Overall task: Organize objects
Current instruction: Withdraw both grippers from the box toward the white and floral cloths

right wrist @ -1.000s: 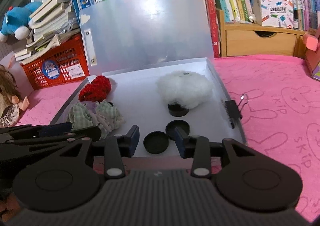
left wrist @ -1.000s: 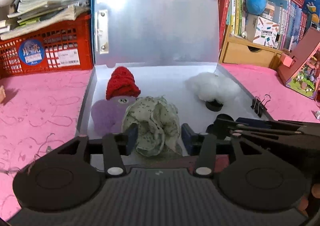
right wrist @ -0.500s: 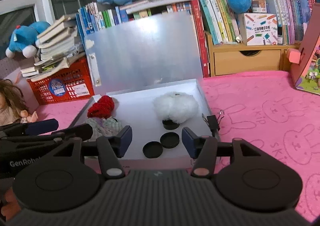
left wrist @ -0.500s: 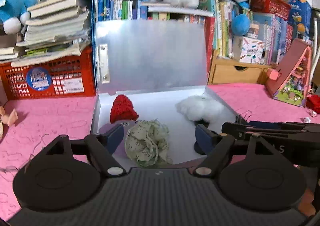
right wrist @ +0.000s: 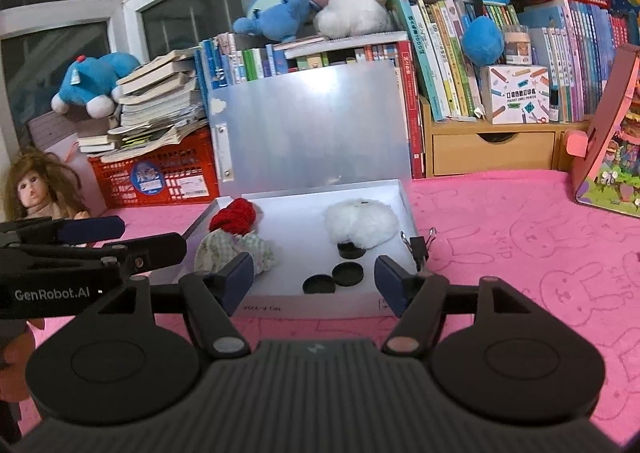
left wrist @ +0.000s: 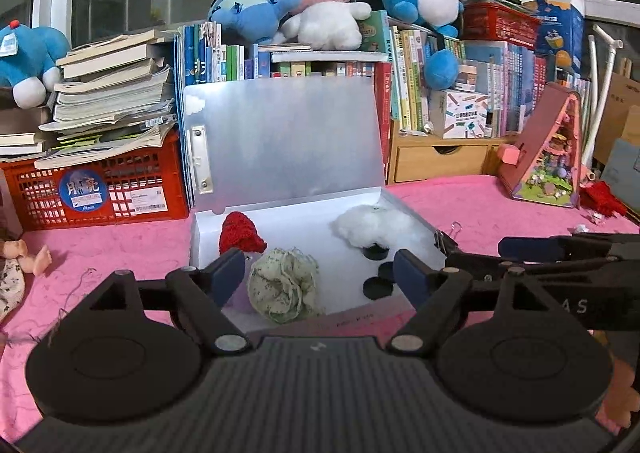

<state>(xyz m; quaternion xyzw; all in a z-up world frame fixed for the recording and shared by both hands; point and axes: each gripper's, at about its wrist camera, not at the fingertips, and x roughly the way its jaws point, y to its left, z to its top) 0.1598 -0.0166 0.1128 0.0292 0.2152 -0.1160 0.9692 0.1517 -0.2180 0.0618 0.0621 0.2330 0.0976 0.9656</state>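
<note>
An open white box (left wrist: 198,231) (right wrist: 406,205) with its lid up lies on the pink table. Inside are a red knit piece (left wrist: 240,233) (right wrist: 234,216), a green speckled cloth bundle (left wrist: 284,285) (right wrist: 224,249), a white fluffy ball (left wrist: 370,227) (right wrist: 358,221) and black round caps (left wrist: 378,288) (right wrist: 347,273). My left gripper (left wrist: 320,277) is open and empty, held back above the box's near edge. My right gripper (right wrist: 316,279) is open and empty, in front of the box. Each gripper shows in the other's view.
A black binder clip (right wrist: 419,243) (left wrist: 444,239) sits on the box's right edge. A red crate (left wrist: 96,189) with books stands at the back left, a doll (right wrist: 38,189) at left, a wooden drawer (right wrist: 492,151) and pink toy house (left wrist: 548,157) at right.
Both grippers have pulled back and up from the box and opened wider. The left gripper let go of the green cloth bundle, which now lies in the box.
</note>
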